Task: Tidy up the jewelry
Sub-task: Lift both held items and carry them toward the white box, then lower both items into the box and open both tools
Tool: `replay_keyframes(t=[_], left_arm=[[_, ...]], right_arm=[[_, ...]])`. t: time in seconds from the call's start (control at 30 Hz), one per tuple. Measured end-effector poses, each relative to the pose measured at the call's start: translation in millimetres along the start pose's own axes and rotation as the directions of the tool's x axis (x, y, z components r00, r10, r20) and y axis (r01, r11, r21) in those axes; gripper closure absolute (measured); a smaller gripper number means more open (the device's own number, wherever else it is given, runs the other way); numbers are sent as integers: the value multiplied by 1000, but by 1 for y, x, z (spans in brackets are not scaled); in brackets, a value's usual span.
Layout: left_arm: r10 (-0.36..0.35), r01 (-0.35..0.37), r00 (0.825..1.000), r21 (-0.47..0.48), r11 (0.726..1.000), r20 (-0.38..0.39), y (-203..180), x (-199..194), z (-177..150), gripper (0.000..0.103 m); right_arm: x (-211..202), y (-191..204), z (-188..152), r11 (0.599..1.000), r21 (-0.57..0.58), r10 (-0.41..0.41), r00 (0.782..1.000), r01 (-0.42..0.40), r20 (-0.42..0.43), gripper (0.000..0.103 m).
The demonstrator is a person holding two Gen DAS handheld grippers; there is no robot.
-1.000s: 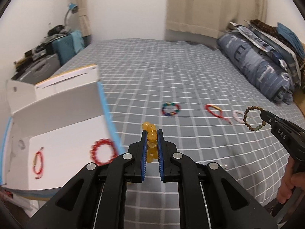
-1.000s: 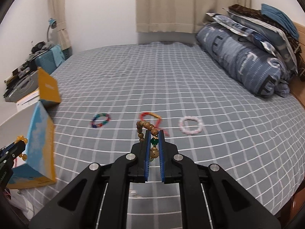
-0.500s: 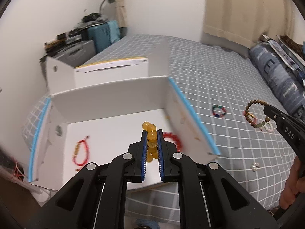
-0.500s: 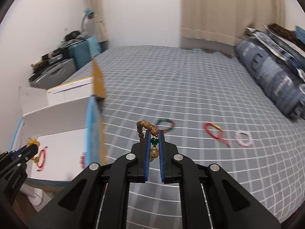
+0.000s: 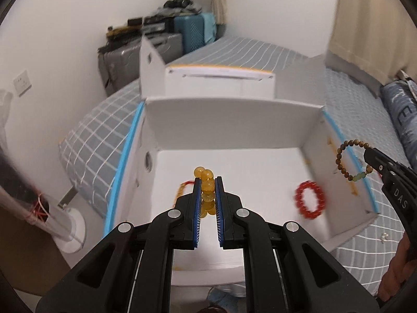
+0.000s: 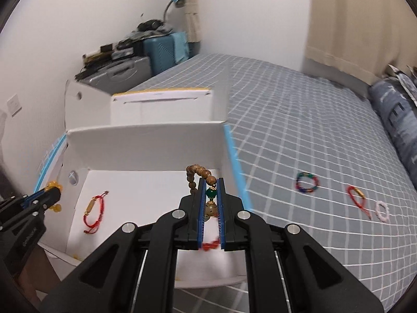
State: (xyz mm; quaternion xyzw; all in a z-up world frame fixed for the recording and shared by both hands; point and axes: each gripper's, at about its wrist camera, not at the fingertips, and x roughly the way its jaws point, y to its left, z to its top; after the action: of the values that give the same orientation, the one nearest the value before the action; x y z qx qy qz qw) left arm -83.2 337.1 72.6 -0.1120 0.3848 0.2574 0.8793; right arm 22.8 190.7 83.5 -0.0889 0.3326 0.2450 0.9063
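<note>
The right gripper is clamped on a brown wooden bead bracelet with a green bead, over the open white box on the grey checked bed. At nine o'clock the left gripper pinches a yellow bead bracelet by the box's left wall. Inside the box, at eight o'clock, lies a red cord bracelet. On the bed at three o'clock lie a multicoloured bracelet, a red one and a pale pink one.

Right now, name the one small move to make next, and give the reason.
Probably open the left gripper and let the yellow bead bracelet drop. It is clamped between the fingers above the floor of the white box, where a red bead bracelet already lies, so releasing should land it inside.
</note>
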Motion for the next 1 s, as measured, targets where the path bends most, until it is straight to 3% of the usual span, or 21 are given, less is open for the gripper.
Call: replay_keyframes(t=[0.17,0.4,0.6,0.9,0.93,1.0], left_arm=[[13,-14,997,-18,1000,-73,13,27,-6,94],[16,-20,989,-22,1000,-145,20,52,-14,94],[9,-14,985,-24,1000,-175,18,60,-17,94],[10,-15,983,-23,1000,-184,16,63,-18,92],[13,-18,984,-23,1000,-179,16,62,-18,92],[15,-19,984,-21,1000,-176,15,59,-17,85]], right_arm=[[26,31,-7,999,-32,13,998,-14,-54,96],[54,43,-19,999,-39,5,986,-11,-165,96],[66,47,-23,999,-54,-6,974,-6,-226,95],[72,48,-28,998,-69,-7,969,-10,-246,95],[73,48,-28,998,-69,-5,969,-12,-248,91],[71,47,-27,998,-63,2,970,-18,-244,73]])
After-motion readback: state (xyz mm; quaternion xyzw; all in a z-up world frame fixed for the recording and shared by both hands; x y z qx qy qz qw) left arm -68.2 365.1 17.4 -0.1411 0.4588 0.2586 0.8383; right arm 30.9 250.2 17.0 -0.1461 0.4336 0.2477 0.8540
